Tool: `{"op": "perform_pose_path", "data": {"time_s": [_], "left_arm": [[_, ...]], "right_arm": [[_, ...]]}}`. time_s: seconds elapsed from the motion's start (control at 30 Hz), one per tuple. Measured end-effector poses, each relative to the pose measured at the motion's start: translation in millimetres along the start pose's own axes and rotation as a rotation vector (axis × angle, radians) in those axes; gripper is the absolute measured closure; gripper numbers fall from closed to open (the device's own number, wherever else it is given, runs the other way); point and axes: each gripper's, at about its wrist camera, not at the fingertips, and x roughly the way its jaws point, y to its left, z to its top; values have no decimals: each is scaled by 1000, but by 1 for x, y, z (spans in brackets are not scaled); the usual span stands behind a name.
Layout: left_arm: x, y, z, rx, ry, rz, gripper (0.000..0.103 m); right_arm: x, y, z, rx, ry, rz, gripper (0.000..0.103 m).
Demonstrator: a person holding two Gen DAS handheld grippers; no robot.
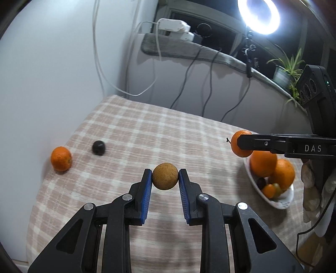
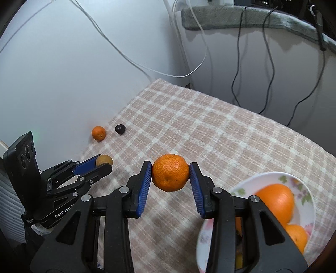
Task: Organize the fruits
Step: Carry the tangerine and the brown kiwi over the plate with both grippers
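My left gripper [image 1: 165,177] is shut on a small brown round fruit [image 1: 165,176] and holds it above the checked cloth; it also shows in the right wrist view [image 2: 104,162]. My right gripper [image 2: 170,175] is shut on a mandarin [image 2: 170,175], held above the cloth just left of the white bowl [image 2: 271,176]. In the left wrist view the mandarin [image 1: 238,147] hangs over the bowl's far end [image 1: 281,204]. The bowl holds two oranges [image 1: 263,163] and some small fruits. Another mandarin [image 1: 61,158] and a dark plum [image 1: 98,147] lie on the cloth at the far left.
The table is covered by a pink checked cloth [image 1: 147,130] and stands against a white wall [image 1: 52,73]. Cables [image 1: 189,69] hang behind the far edge. A ring light [image 1: 260,14] and a potted plant [image 1: 287,69] stand on the ledge beyond.
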Motion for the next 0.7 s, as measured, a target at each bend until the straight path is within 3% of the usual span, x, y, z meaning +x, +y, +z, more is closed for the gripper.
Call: {"op": "perform_pose_path", "data": {"time_s": [0.7], "left_arm": [[18, -97, -6, 113, 47, -171, 79]], "right_arm": [[-79, -104, -42, 149, -106, -99, 64]]}}
